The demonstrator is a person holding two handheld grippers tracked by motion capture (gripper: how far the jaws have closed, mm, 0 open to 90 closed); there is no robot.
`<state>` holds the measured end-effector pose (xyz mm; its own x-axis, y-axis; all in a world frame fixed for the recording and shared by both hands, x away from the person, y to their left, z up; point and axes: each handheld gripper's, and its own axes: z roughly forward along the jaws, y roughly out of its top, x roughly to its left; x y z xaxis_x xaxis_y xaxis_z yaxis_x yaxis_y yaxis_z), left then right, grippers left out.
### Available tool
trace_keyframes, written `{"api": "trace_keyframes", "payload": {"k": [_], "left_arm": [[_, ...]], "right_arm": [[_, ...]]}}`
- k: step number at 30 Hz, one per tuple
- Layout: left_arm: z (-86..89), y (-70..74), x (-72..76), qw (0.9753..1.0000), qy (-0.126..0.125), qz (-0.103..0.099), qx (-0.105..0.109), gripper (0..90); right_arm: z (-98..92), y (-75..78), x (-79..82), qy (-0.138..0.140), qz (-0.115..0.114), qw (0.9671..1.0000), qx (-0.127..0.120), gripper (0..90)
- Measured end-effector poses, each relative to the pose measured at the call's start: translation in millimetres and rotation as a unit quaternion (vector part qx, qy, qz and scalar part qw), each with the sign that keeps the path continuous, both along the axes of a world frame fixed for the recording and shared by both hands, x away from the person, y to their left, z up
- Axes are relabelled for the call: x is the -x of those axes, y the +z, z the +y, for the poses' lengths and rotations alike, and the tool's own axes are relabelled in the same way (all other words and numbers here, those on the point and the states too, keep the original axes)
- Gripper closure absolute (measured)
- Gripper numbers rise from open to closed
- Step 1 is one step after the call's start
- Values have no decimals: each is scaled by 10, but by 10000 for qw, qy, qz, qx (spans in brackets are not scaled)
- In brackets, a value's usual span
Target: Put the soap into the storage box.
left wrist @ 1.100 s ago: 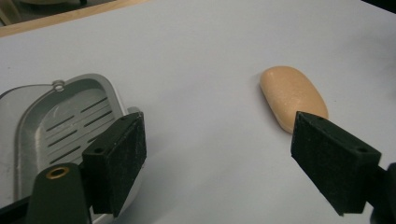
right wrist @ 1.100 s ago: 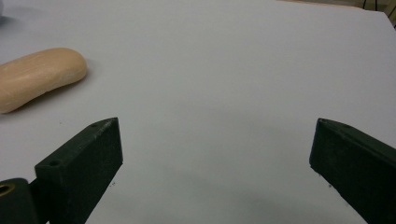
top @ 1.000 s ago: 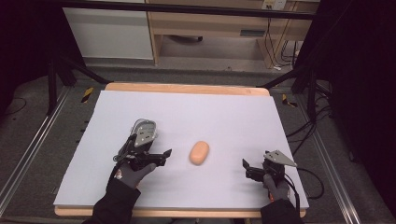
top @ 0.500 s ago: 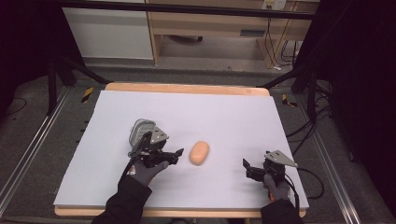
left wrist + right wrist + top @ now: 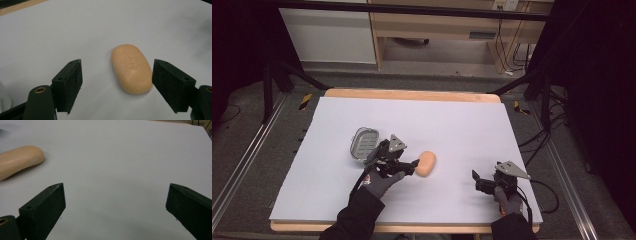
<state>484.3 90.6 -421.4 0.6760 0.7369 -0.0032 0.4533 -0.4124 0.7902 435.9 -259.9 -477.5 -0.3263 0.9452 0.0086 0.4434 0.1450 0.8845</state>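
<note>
While wide open, the left tool (image 5: 116,85) straddles the soap (image 5: 131,68).

The left tongs (image 5: 408,167) sat low at about 7 o'clock from the middle of the view, pointing toward 3 o'clock, jaws spread wide. The right tongs (image 5: 476,181) rested near 5 o'clock, pointing toward 9 o'clock, jaws also wide apart. Both dark-sleeved forearms entered from 6 o'clock.
</note>
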Motion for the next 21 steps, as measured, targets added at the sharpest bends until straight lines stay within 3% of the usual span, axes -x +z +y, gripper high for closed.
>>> {"api": "trace_keyframes", "payload": {"k": [16,21], "left_arm": [[-289,-79,-97,9998,-105,148,-88,248],[-379,-114,-134,9996,-133,205,-157,244]], "right_arm": [[-1,-7,8,9,64,10000,44,29],[0,-5,17,-71,-6,10000,64,28]]}}
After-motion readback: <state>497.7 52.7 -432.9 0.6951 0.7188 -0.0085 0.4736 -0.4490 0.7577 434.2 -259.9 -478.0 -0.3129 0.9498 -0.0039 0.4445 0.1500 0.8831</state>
